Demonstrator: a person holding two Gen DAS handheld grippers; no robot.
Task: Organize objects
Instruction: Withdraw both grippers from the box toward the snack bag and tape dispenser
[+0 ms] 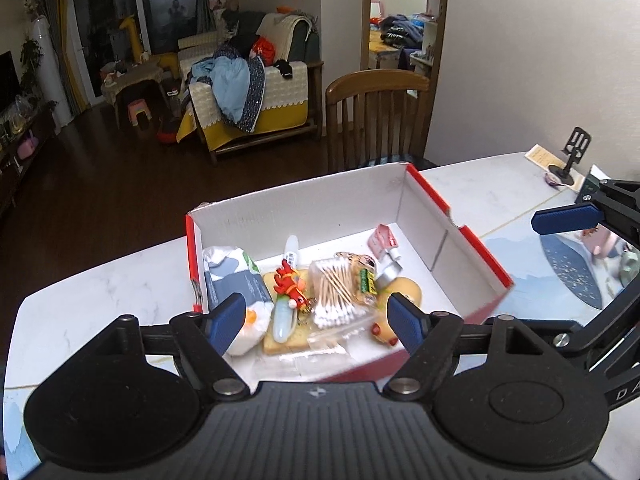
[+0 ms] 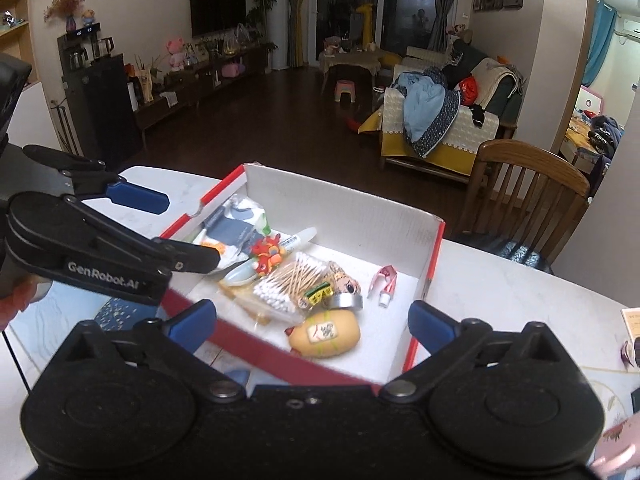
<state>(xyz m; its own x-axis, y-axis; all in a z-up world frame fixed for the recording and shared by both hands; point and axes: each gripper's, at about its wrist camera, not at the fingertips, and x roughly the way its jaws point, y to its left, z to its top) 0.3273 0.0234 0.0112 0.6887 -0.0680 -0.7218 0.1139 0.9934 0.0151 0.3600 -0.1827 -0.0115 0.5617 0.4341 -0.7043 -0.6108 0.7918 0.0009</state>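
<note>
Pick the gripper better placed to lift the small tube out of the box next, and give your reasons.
Right. The tube lies at the box's right side, between the right gripper's open fingers; the left gripper faces the tissue-pack side.

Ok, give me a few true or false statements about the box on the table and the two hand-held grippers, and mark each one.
1. The bag of cotton swabs lies inside the red and white box. True.
2. The left hand-held gripper grips the white marker. False: its jaws are open and empty, and the marker lies in the box.
3. The right hand-held gripper is open and holds nothing. True.
4. The box is empty. False: it holds many small items, among them a yellow squeeze toy.
5. A wooden chair stands beyond the table. True.
</note>
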